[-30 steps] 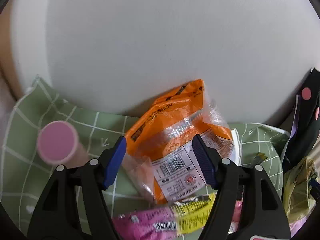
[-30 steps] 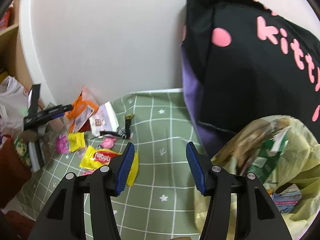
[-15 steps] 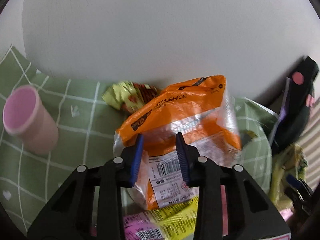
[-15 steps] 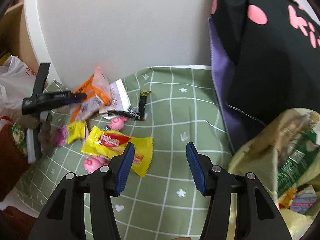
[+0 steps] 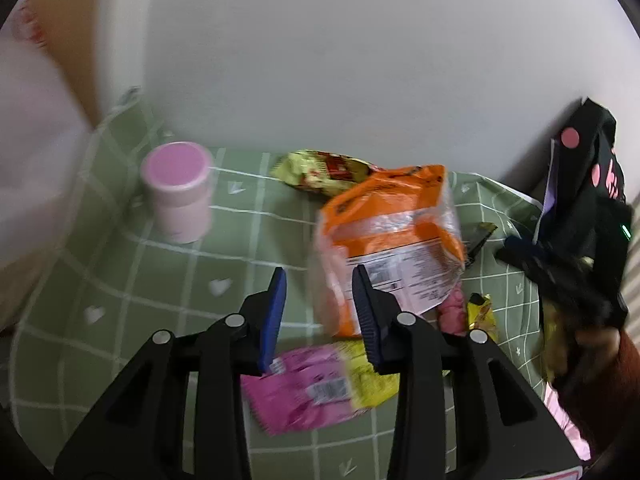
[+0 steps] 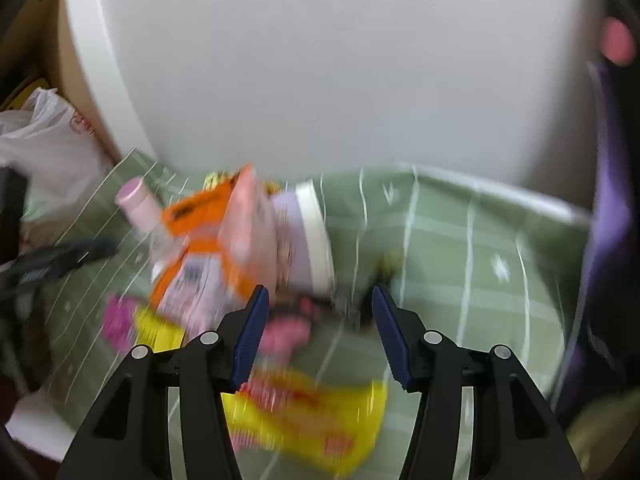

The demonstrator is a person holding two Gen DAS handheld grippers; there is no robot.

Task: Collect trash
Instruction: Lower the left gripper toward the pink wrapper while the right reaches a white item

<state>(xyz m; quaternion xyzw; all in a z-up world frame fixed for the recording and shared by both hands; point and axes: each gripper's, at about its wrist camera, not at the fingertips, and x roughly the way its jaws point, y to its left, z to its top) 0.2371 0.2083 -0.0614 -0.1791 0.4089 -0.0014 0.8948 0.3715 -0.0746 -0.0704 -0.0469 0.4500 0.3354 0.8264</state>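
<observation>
An orange snack bag (image 5: pixel 392 232) stands on the green checked cloth (image 5: pixel 120 280). My left gripper (image 5: pixel 320 272) has its jaws narrow and opening slightly. Only the bag's left edge lies between them, against the right pad, and cloth shows between the bag and the left pad. A pink-and-yellow wrapper (image 5: pixel 320 388) lies under the fingers. My right gripper (image 6: pixel 319 291) is open and blurred, with nothing gripped. It hangs over a pink pig toy (image 6: pixel 288 328) and a yellow wrapper (image 6: pixel 304 420), right of the orange bag (image 6: pixel 208 240).
A pink cup (image 5: pixel 178 192) stands at the back left, with a green-and-red wrapper (image 5: pixel 324 170) by the wall. A black bag with pink dots (image 5: pixel 588 184) fills the right. A white printed packet (image 6: pixel 308 232) and a black wrapper (image 5: pixel 480 236) lie mid-table. A white plastic bag (image 6: pixel 44 140) sits off the left edge.
My left jaws closed from wide around the orange bag, then drew back, and the bag now sits out at the fingertips. My right gripper swung left and down from the trash bag, still open.
</observation>
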